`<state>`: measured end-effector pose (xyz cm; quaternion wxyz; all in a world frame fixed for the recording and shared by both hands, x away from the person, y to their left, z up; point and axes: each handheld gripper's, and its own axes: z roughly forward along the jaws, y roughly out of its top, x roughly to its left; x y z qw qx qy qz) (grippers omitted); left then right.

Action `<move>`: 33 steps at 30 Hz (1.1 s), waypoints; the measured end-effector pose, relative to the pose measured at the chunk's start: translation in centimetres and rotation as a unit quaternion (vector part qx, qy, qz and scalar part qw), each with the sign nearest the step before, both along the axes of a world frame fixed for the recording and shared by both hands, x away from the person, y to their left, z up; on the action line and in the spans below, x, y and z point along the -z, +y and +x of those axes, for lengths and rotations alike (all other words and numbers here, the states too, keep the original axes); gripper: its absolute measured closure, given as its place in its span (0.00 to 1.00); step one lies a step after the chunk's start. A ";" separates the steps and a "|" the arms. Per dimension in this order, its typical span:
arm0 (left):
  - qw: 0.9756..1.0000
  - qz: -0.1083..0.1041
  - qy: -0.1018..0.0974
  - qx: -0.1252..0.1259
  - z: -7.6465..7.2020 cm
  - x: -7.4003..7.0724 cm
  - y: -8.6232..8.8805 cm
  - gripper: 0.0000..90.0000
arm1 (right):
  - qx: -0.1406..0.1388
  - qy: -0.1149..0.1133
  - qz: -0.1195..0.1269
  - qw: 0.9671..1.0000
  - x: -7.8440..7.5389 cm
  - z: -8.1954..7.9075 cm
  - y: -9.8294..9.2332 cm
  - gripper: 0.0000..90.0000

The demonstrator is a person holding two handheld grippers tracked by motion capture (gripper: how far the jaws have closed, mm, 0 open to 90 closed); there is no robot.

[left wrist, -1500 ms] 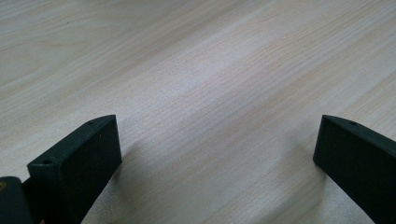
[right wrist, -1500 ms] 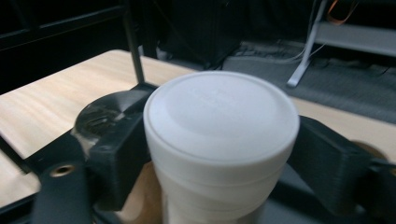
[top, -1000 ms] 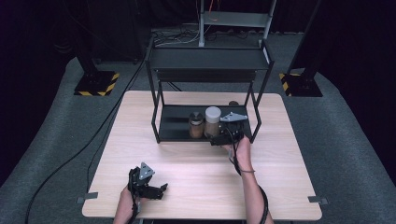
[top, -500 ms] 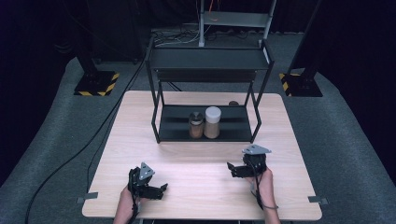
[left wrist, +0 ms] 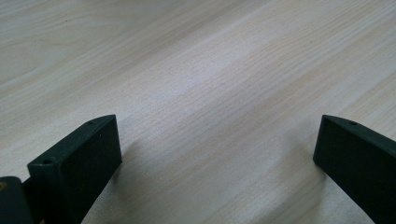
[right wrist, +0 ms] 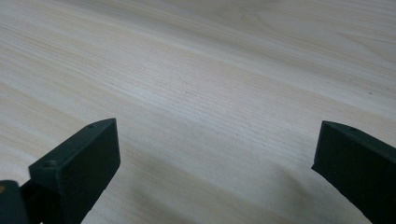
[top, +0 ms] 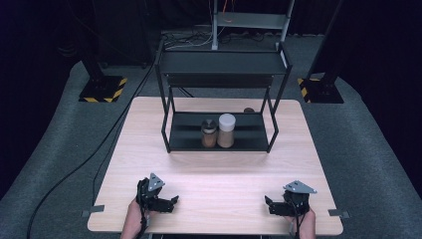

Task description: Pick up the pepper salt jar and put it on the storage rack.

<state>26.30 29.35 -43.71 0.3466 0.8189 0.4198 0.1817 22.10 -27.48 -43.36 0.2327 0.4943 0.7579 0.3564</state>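
Observation:
A black two-tier metal rack (top: 219,89) stands at the back of the wooden table (top: 214,174). On its lower shelf sit a brown jar (top: 209,133) with a dark lid and a taller jar (top: 226,130) with a white lid, side by side. A small dark lid-like object (top: 248,110) shows behind them. My left gripper (top: 172,201) rests open near the table's front left edge. My right gripper (top: 268,204) rests open near the front right edge. In both gripper views the jaws stand wide apart over bare wood, the left gripper (left wrist: 217,149) and the right gripper (right wrist: 215,151) holding nothing.
Two black stands with yellow-striped bases (top: 102,92) (top: 318,87) flank the table on the grey floor. A cable (top: 84,164) runs across the floor at the left. A metal frame (top: 249,20) stands behind the rack.
My right gripper has pulled back from the rack's lower shelf to the table's front right edge, with nothing in it. The left gripper has stayed in place.

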 end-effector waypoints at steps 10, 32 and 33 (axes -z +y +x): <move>1.000 -0.001 0.001 0.002 0.0 0.0 0.0 0.00 | -0.002 -0.006 0.005 1.000 0.5 -0.3 -0.2 0.00; 1.000 0.002 -0.003 0.001 -0.1 0.0 -0.1 0.00 | -0.009 0.012 -0.006 1.000 0.2 0.6 0.1 0.00; 1.000 0.003 -0.003 0.001 -0.1 0.0 -0.1 0.00 | -0.009 0.011 -0.005 1.000 0.2 0.5 0.0 0.00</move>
